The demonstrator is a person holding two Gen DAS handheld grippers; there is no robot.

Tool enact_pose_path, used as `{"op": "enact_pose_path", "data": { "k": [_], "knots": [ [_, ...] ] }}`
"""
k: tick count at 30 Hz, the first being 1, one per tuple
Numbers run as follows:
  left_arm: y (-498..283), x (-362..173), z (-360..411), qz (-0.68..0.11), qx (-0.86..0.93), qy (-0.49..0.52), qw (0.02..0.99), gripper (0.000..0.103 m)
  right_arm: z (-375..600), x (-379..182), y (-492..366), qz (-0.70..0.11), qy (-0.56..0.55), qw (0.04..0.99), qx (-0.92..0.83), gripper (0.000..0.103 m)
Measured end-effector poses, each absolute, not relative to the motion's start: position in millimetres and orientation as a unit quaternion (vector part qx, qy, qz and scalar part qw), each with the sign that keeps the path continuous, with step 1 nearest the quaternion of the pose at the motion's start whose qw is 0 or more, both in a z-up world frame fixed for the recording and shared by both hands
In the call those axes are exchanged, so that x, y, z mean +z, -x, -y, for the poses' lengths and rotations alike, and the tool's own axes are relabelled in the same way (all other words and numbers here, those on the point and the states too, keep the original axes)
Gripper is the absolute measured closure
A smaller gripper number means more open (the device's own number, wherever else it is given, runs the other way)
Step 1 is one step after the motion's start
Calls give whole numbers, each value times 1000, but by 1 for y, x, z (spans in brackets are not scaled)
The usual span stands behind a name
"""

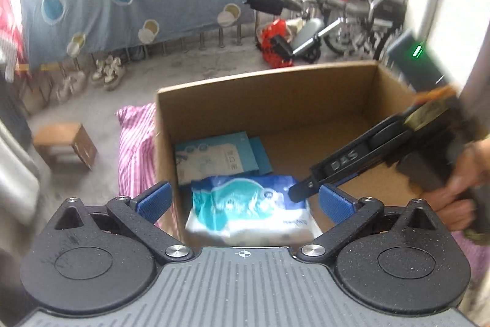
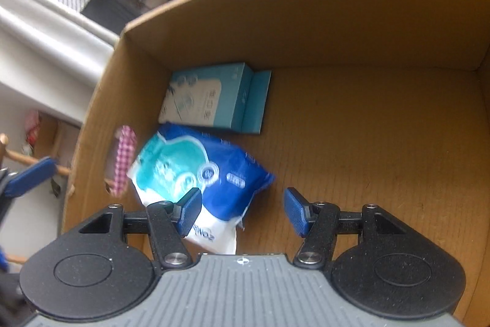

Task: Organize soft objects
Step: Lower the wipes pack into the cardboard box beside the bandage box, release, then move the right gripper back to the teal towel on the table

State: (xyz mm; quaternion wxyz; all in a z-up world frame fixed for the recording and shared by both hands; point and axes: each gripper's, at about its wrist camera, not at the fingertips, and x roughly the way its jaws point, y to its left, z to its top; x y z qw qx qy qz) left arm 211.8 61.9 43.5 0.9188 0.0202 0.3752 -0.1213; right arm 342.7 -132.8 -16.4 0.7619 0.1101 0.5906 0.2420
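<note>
Blue pads of my left tool (image 1: 243,201) are sitting nearest the camera, spread wide and gripping nothing, hovering above the near-left corner of the box (image 1: 266,81). I am looking down into that cardboard box from both views. My right tool (image 2: 242,210) is reaching into the box from the right side, its pads also spread wide and empty; in the left view its dark tip is hanging just over the pack (image 1: 248,207).

That soft blue, teal and white plastic pack (image 2: 199,176) is lying on the box floor against the left wall, near the front. Just behind it, touching or nearly so, a pale blue carton (image 2: 214,97) is resting flat in the far-left corner. Most of the box floor to the right is showing bare cardboard.

Outside the box, on its left, a pink striped cushion (image 1: 134,149) is lying against the wall; it is also peeking through the box's handle hole in the right view.

I am judging the task partly done: two items are in, and the cushion looks like a likely next item. Whether more soft things are waiting out of frame, I cannot tell.
</note>
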Motion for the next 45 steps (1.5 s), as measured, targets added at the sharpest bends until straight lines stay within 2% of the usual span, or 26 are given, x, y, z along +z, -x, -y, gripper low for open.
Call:
{"op": "enact_pose_path", "data": {
  "k": [6,11,28,33,40,45],
  "knots": [
    [-179,55,-89,-358,-122,52,924,1,110,-22,-350,-608,-88,750,244,54],
    [-164,50,-97,-356,-115,69,925,1,91,-13,-356,-596,-66,763,241,57],
    [-157,36,-115,-360,-99,96,923,1,85,-3,-369,-560,-56,799,212,56],
    [-145,40,-120,-353,-96,105,925,1,105,19,-362,-530,-86,816,215,52],
    [-120,43,-125,-347,-101,116,925,1,152,87,-296,-453,-115,844,264,51],
    [-100,39,-116,-345,-119,115,924,1,182,120,-221,-402,-128,852,309,45]
  ]
}}
